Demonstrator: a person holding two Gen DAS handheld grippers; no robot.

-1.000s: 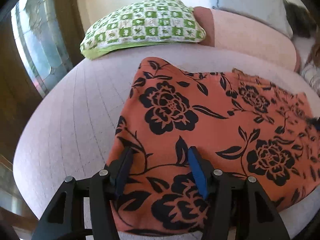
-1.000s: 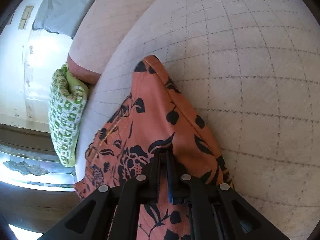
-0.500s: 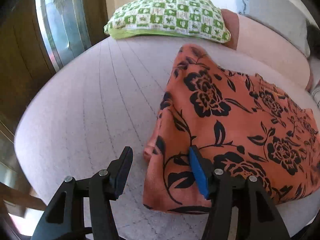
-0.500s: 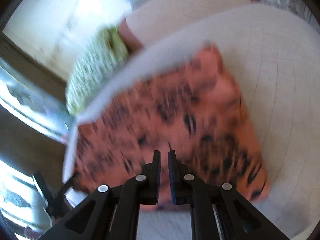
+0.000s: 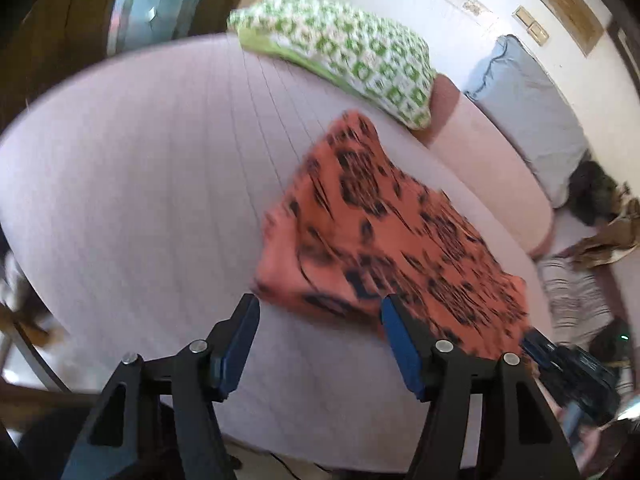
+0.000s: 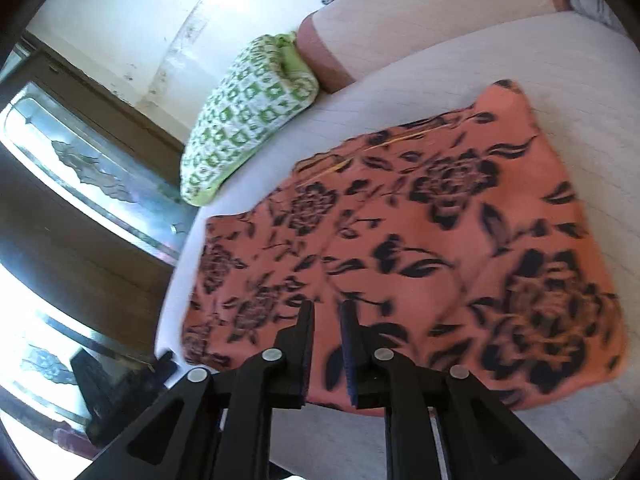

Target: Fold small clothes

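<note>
Left gripper [image 5: 318, 316] w/ blue pads is apart and opening wider, nothing between the jaws; it hangs over the bare pale pink quilted bed cover [image 5: 160, 184], just short of the near edge of the folded orange cloth w/ black flower print [image 5: 384, 232]. Right gripper [image 6: 326, 312] shows a narrow gap, jaws opening, no fabric pinched, above the cloth's near edge. Cloth lies flat on the cover, roughly rectangular. Beyond it: green-and-white checked pillow [image 5: 340, 60], pink bolster [image 5: 496, 160], grey-blue pillow [image 5: 532, 112] by the wall.
</note>
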